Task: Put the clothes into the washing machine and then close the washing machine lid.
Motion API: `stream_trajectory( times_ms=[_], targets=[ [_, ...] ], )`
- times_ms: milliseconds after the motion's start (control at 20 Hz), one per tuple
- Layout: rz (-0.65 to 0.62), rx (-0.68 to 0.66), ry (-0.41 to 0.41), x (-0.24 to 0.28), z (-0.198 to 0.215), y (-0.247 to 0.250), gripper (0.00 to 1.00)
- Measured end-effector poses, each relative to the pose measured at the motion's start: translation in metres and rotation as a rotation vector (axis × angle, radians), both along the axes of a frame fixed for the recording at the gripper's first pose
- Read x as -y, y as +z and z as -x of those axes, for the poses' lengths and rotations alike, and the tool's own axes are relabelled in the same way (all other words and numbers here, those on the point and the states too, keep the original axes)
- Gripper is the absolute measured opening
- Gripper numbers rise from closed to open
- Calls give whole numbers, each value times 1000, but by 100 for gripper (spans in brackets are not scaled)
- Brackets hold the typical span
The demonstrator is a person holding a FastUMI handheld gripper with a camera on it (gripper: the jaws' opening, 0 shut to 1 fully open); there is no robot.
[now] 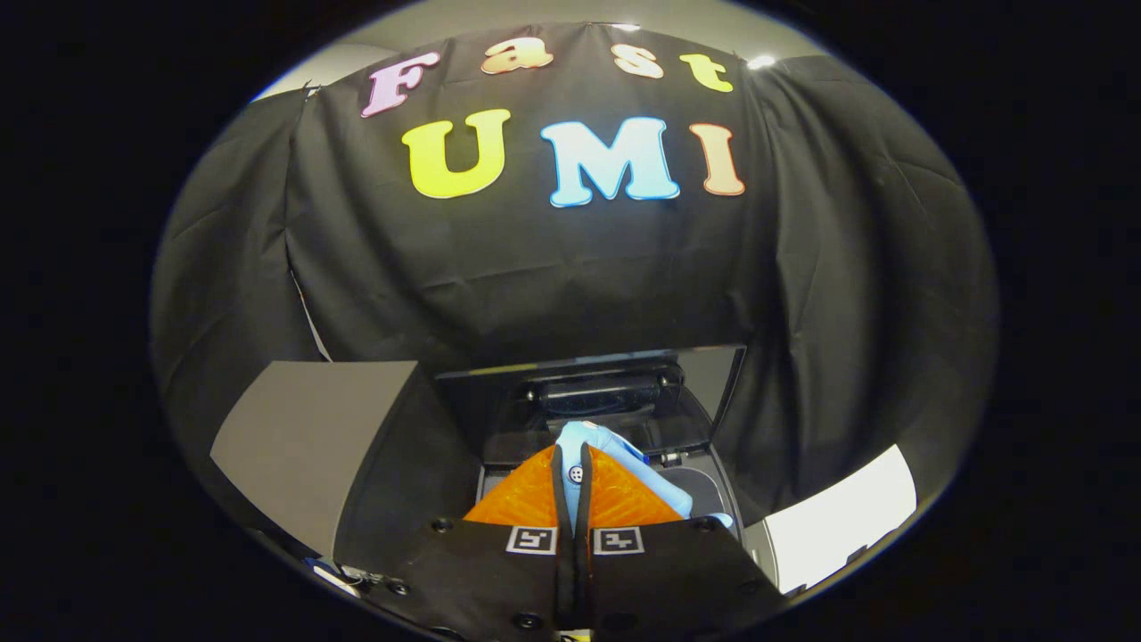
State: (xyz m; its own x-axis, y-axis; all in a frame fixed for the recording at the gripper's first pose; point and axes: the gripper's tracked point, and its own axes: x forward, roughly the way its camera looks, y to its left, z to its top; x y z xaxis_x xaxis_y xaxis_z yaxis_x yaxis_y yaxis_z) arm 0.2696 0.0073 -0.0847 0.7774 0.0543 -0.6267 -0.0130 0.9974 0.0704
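Note:
My gripper (575,477) has its two orange fingers (526,499) pressed together on a light blue garment (624,459). The cloth bunches up between the tips and hangs off to the right of them. Just beyond and below the fingers stands the dark washing machine (704,486) with its lid (597,392) raised upright at the back. The garment hangs over the machine's open top; the drum inside is mostly hidden by my fingers and the cloth.
A grey flat panel (303,437) stands to the left of the machine. A bright white surface (838,526) lies to the right of it. Black cloth walls close the booth behind and on both sides.

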Motion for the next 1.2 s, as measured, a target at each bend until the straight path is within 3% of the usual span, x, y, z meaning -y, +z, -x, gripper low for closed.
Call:
stream_trajectory(
  times_ms=[450,1200],
  targets=[
    [-5,-160,-6,-2,7,-92,1],
    [35,-385,1,0,39,-205,1]
  ],
)
